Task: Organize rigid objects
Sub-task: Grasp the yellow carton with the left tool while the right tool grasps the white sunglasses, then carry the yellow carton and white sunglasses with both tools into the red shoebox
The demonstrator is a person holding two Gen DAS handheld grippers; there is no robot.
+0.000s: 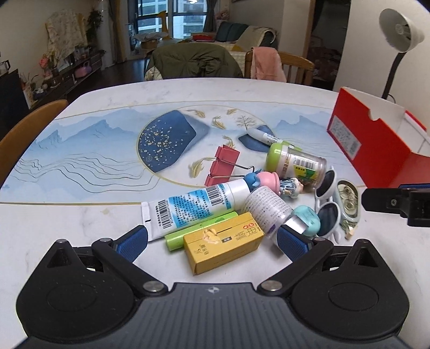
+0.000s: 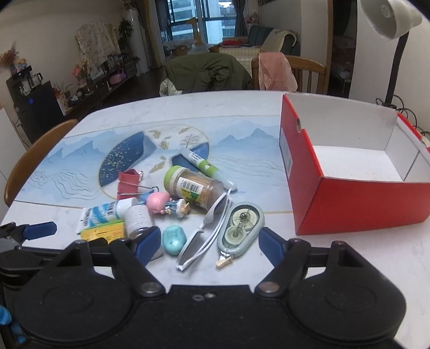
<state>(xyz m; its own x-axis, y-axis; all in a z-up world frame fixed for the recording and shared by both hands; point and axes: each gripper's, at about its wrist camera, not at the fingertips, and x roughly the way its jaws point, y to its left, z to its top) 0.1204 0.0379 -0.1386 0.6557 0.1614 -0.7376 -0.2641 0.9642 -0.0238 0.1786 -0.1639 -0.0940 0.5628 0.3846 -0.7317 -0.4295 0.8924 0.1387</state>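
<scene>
A pile of small items lies on the marble table (image 1: 80, 225). My left gripper (image 1: 213, 240) stands open just above it, with a yellow box (image 1: 223, 247) and a green tube (image 1: 199, 231) between its fingers, untouched. Behind these lie a toothpaste tube (image 1: 193, 209), a white bottle (image 1: 268, 206), a red binder clip (image 1: 223, 163) and a green-lidded jar (image 1: 295, 163). My right gripper (image 2: 209, 245) is open over white sunglasses (image 2: 204, 236), a teal egg-shaped piece (image 2: 174, 239) and a correction tape dispenser (image 2: 242, 222). The open red box (image 2: 349, 198) to the right holds nothing.
A pink-hatted figurine (image 2: 161, 204) and a marker (image 2: 204, 166) also lie in the pile. A desk lamp (image 2: 389, 18) stands behind the box. Wooden chairs (image 2: 32, 161) ring the table, two draped with clothes. The left gripper's finger (image 2: 40, 228) shows at the right wrist view's left edge.
</scene>
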